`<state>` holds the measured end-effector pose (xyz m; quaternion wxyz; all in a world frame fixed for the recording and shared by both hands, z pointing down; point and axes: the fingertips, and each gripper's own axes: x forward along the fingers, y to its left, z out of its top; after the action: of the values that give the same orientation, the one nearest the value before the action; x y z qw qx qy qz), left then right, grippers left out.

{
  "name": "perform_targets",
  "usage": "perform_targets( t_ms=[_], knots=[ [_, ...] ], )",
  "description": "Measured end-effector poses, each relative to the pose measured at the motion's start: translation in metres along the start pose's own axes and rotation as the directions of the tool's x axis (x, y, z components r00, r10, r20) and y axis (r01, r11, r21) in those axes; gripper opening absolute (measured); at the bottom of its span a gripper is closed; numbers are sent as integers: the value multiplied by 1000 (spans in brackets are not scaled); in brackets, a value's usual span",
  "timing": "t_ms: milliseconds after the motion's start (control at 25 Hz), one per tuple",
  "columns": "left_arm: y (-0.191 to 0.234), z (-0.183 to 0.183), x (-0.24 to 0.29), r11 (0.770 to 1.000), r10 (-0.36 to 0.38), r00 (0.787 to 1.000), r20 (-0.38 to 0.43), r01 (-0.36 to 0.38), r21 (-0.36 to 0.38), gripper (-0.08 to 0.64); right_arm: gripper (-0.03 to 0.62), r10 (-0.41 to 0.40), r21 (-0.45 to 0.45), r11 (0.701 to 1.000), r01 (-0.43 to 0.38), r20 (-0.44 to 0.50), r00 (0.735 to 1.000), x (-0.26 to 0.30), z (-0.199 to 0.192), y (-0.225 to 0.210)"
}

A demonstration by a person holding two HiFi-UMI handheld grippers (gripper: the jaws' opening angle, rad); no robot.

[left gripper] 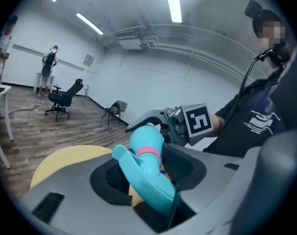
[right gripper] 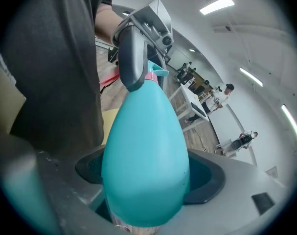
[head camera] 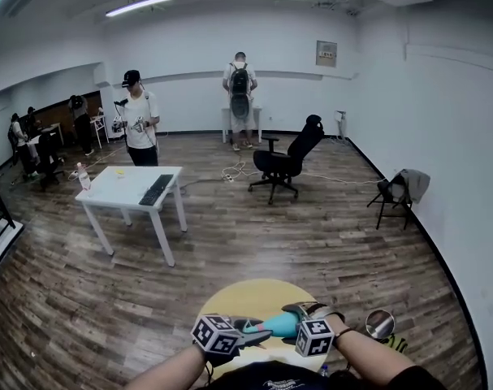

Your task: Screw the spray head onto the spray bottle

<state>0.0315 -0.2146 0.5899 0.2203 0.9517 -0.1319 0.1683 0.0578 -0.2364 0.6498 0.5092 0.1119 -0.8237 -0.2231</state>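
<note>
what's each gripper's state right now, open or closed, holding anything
left gripper: closed on the spray head
right gripper: closed on the bottle

Teal egg-shaped plastic spray bottle (right gripper: 146,151), held aloft, lying near level; matching teal plastic spray head (left gripper: 146,177) joined at its neck by pink collar.

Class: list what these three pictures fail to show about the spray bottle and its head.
- Neck threads: left gripper view, pink collar covers them; tightness unclear.
- Spray bottle base: right gripper view, sunk between jaws of the right tool, cut by bottom edge.
- Spray head: head view, too small, partly behind a marker cube.
</note>
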Motion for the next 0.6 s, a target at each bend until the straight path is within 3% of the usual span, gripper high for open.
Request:
perform_targets(
  t_ms=[80, 160, 240, 320, 480, 600],
  knots=[
    [0, -4, 1, 1000, 5, 1000, -14, -5, 8, 215, 445, 14, 8, 1000, -14, 5, 1000, 1, -1, 4],
    [2, -5, 2, 999, 14, 1000, 5, -13, -30, 215, 443, 28, 9, 1000, -28, 13, 1000, 3, -1, 4],
    [3, -5, 0, 993, -2, 998, 61, 10, -121, 219, 443, 46, 26, 999, -47, 42, 998, 1, 1, 5],
    [9, 1, -13, 974, -4, 986, 168, 42, -224, 222, 445, 56, 71, 996, -61, 77, 996, 1, 4, 7],
    [39, 21, -66, 941, 119, 919, 377, 17, -339, 284, 445, 45, 199, 979, -52, 38, 998, 4, -34, 9],
    [55, 34, -94, 901, 145, 867, 477, 83, -425, 309, 445, 24, 255, 966, -32, 34, 999, -1, -49, -1]
  ],
)
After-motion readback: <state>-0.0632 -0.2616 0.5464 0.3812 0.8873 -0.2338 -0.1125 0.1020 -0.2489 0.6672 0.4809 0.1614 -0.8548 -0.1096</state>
